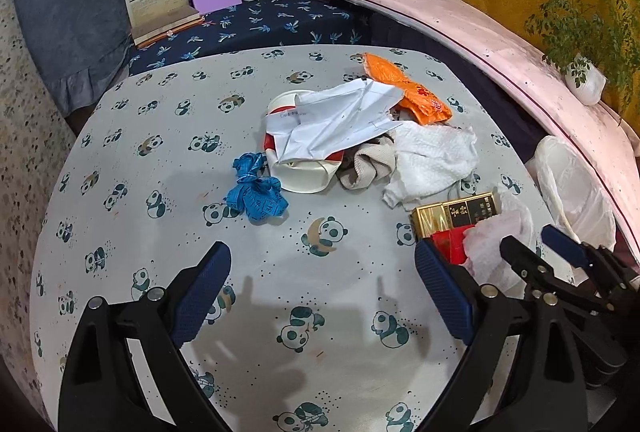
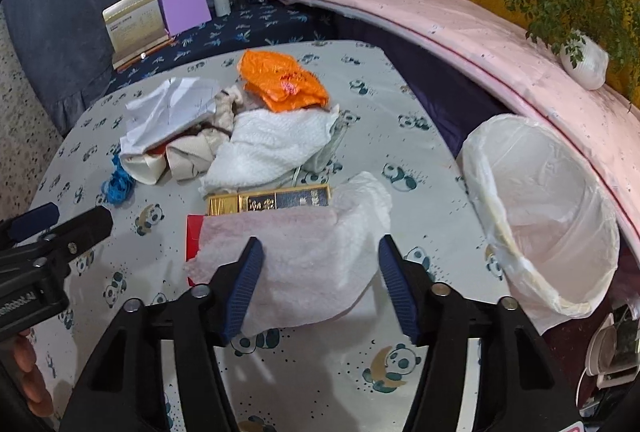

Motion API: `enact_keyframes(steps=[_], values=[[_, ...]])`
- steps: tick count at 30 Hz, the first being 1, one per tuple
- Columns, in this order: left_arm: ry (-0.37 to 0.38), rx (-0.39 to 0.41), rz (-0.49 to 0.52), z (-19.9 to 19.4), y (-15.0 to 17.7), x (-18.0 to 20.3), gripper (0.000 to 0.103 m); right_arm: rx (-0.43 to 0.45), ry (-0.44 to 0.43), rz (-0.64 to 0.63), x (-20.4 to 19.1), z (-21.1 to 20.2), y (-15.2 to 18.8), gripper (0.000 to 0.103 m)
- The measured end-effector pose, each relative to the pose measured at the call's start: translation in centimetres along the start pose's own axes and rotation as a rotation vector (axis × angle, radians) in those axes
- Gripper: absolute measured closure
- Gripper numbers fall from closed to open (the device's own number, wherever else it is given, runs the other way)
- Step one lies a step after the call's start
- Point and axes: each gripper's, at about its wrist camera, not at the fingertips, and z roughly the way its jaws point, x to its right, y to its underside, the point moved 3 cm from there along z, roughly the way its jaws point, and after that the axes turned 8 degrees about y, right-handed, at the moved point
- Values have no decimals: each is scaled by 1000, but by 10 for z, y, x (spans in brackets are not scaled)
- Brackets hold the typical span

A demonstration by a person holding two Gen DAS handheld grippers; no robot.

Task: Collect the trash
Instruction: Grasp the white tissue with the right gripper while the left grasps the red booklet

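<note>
Trash lies heaped toward the far half of a panda-print counter (image 1: 132,167), whose near half is bare cloth. A white-lined bin (image 2: 560,199) stands just off the counter's right edge, below a pink ledge (image 2: 460,27). In the heap, crumpled white paper (image 1: 336,123) drapes over a red-and-white paper cup (image 1: 304,175), with a blue measuring tape (image 1: 256,187) just beside the cup on the left, an orange wrapper (image 1: 408,87) at the far side, and a white paper towel (image 1: 432,159) beside a beige cloth (image 1: 368,163). A gold-and-black box (image 2: 272,201) and a red packet (image 2: 193,240) sit nearest, partly covered by a pale pink tissue (image 2: 312,256).

The right gripper (image 2: 320,284) points down at that tissue, its blue pads apart on either side of it; whether they press on it cannot be told. The left gripper (image 1: 324,292) hovers over bare counter, jaws wide apart and holding nothing.
</note>
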Motion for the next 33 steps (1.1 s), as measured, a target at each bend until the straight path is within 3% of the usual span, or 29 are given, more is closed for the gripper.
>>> enact_keyframes(steps=[2, 8, 19, 30, 33], values=[[3, -2, 0, 0, 1, -1, 14, -15, -18, 7, 1, 3, 3, 69], [16, -15, 2, 4, 5, 2, 14, -10, -31, 27, 11, -3, 3, 94], [97, -30, 64, 7, 9, 38, 14, 97, 2, 98, 47, -40, -24, 96], [196, -70, 207, 28, 15, 96, 15, 139, 66, 176, 91, -58, -27, 96], [207, -82, 222, 35, 14, 105, 24, 140, 74, 195, 100, -59, -24, 96]])
